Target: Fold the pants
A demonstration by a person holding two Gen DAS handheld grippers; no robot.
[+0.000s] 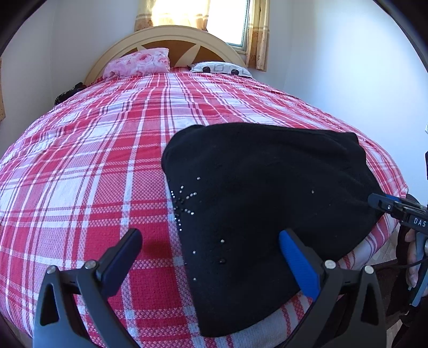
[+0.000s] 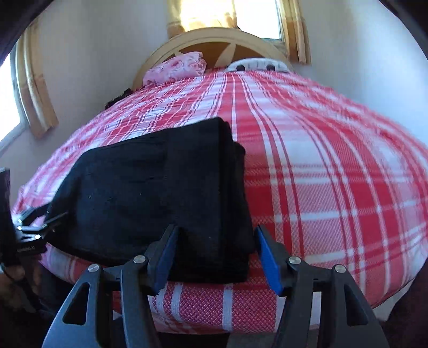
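The black pants (image 1: 267, 200) lie folded into a compact bundle near the bed's front edge, with small rhinestones on the left part. They also show in the right wrist view (image 2: 160, 192) as stacked layers. My left gripper (image 1: 211, 257) is open wide; its jaws straddle the bundle's left edge without holding it. My right gripper (image 2: 214, 254) is open, with its jaws on either side of the bundle's near right corner. The right gripper also shows at the right edge of the left wrist view (image 1: 385, 206).
The bed (image 1: 93, 174) has a red and white plaid cover. A pink floral pillow (image 1: 139, 63) and a white patterned pillow (image 1: 222, 68) lie by the headboard (image 1: 171, 34). A curtained window (image 1: 230, 21) is behind it. White walls flank the bed.
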